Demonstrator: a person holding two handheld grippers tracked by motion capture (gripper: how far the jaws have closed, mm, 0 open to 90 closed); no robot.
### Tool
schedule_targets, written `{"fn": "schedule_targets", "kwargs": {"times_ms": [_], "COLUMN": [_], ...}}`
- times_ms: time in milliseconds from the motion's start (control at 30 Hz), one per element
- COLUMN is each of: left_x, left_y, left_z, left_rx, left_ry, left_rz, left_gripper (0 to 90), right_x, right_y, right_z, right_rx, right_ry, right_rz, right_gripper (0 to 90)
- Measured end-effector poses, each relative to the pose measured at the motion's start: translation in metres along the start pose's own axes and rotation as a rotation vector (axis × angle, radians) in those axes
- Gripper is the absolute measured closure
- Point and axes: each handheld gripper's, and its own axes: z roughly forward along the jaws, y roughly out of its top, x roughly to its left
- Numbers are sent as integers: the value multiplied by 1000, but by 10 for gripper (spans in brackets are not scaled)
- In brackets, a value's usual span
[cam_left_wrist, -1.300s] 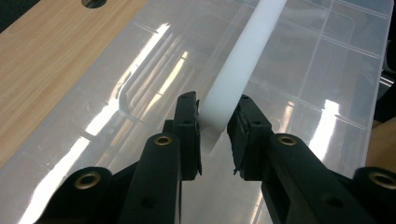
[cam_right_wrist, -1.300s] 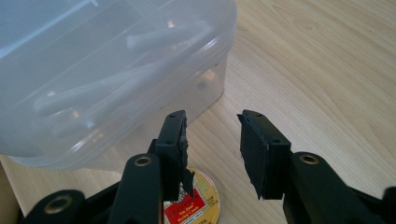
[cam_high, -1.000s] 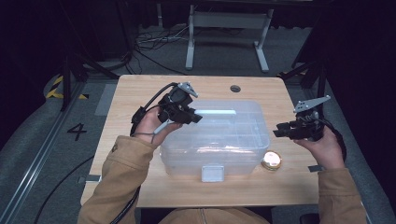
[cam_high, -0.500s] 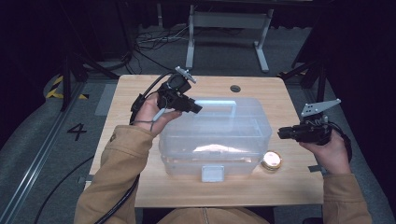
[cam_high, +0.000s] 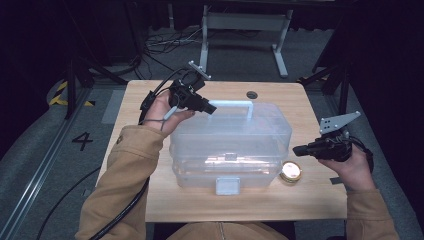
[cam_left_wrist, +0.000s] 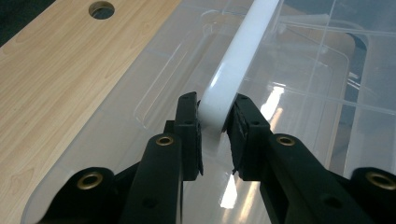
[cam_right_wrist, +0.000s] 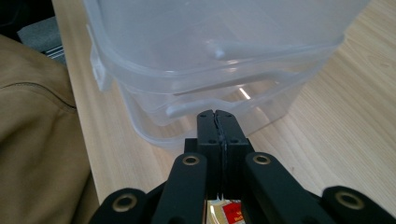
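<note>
While the left gripper (cam_left_wrist: 215, 119) clamps the box's white handle (cam_left_wrist: 238, 60), the right gripper (cam_right_wrist: 217, 114) sits closed, empty, beside it.

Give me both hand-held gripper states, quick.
Left hand-held gripper: shut on the white handle of the plastic box.
Right hand-held gripper: just closed, shut, empty.

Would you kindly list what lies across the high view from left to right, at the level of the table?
Left gripper clamped on the white handle → clear plastic box → small round gold tin → right gripper, jaws shut.
</note>
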Motion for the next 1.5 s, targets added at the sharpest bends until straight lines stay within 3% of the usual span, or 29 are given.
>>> {"fn": "schedule_targets", "kwargs": {"times_ms": [167,333,633,833,1100,1300,1500], "left_x": [3,2,0,2,-6,-26,-41], "left_y": [1,3,3,2,-4,-12,-24], "left_z": [0,-1,-3,-7,-40,-69,-81], "left_rx": [-5,4,8,-3,-108,-162,-171], "left_ry": [-6,0,19,19,17,29,8], "left_rz": [-9,-6,2,-17,-22,10,26], "left_gripper": [750,749,748,743,615,654,720], "right_x": [6,8,8,8,8,7,5], "right_y": [3,6,8,8,9,11,13], "right_z": [4,9,10,11,12,10,6], "right_rx": [-9,-13,-38,-48,-59,-87,-140], "right_ry": [51,71,71,65,63,54,43], "right_rz": [-23,-33,-24,-13,-6,4,16], "right_gripper": [899,899,900,900,900,900,900]}}
